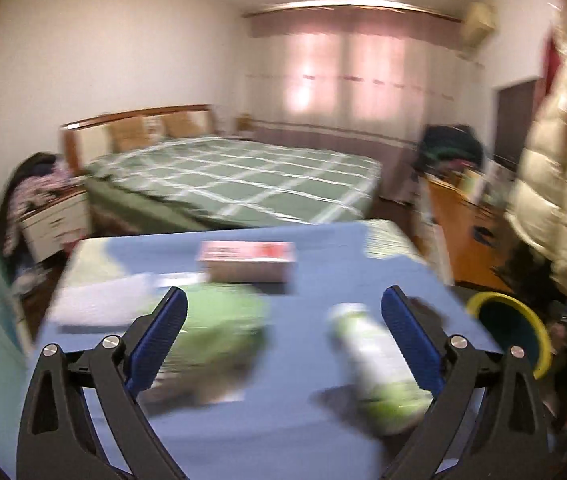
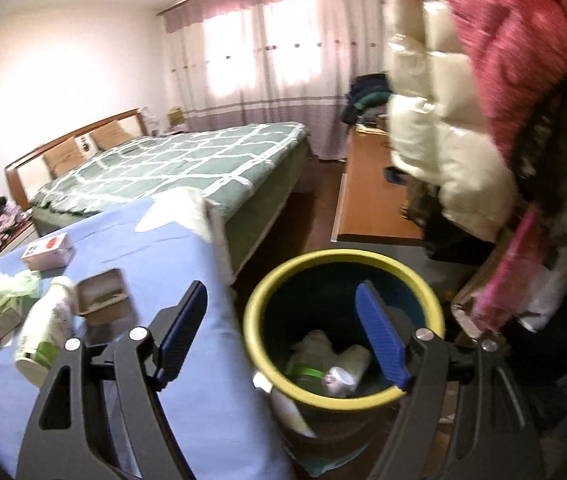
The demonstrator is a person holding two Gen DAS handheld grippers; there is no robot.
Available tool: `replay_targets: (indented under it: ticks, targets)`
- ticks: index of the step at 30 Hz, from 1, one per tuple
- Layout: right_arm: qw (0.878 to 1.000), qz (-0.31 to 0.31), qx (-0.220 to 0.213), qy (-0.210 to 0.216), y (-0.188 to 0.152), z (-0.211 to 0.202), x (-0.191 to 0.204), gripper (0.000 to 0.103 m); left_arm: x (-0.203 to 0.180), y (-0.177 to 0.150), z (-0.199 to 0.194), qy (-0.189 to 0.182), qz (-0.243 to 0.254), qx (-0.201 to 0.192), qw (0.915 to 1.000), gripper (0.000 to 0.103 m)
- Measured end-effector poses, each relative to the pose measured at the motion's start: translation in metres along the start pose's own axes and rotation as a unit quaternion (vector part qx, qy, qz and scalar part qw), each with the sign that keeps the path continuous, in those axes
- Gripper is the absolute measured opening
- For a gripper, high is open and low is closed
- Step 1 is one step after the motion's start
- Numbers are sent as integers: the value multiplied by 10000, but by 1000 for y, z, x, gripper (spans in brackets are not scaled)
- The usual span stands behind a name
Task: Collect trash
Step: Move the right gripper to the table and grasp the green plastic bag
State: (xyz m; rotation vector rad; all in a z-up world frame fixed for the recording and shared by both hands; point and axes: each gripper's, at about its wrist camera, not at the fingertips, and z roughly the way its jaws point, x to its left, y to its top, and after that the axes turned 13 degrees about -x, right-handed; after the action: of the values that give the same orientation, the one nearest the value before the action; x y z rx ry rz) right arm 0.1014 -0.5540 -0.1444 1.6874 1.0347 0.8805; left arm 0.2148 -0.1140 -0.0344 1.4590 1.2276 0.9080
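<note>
Left tool (image 1: 283, 316) spread wide, nothing between its blue pads, hovering over the blue-covered surface (image 1: 303, 432); left wrist view heavily blurred. On the surface, lower centre of that view: a white bottle with green label (image 1: 375, 364) lying on its side, close to the right pad. Left of it, a crumpled green bag (image 1: 219, 328). Behind both, mid-frame, a pink and white box (image 1: 247, 260). Right tool (image 2: 281, 308) also wide, holding nothing, positioned above the yellow-rimmed bin (image 2: 259, 292) that stands on the floor just beside the surface edge, lower centre of the right wrist view. Inside the bin: a can (image 2: 339, 380) and at least one pale bottle (image 2: 355, 358), lying together at the bottom. Same view, lower left: an open small tin or box (image 2: 103, 294) just beside the lying bottle. Bed with green checked cover (image 2: 187, 160) in the background; cream puffer jacket (image 2: 435, 120) hanging at upper right.
</note>
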Motion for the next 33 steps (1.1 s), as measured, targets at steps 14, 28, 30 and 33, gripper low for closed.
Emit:
replay_targets:
  ticks: [14, 28, 30, 33]
  targets:
    - [9880, -455, 165, 1465, 14, 18, 141, 75, 180, -30, -18, 2184, -441, -240, 9746, 96]
    - [9345, -1019, 925, 3283, -9, 40, 317, 75, 211, -36, -42, 3038, -945, -385, 9472, 96]
    - [9273, -1167, 1034, 3402, -16, 43, 337, 75, 217, -36, -46, 3084, -1051, -377, 9447, 96]
    - [9214, -1418, 1118, 3441, -25, 48, 360, 76, 221, -37, -49, 3128, -1149, -354, 9422, 96]
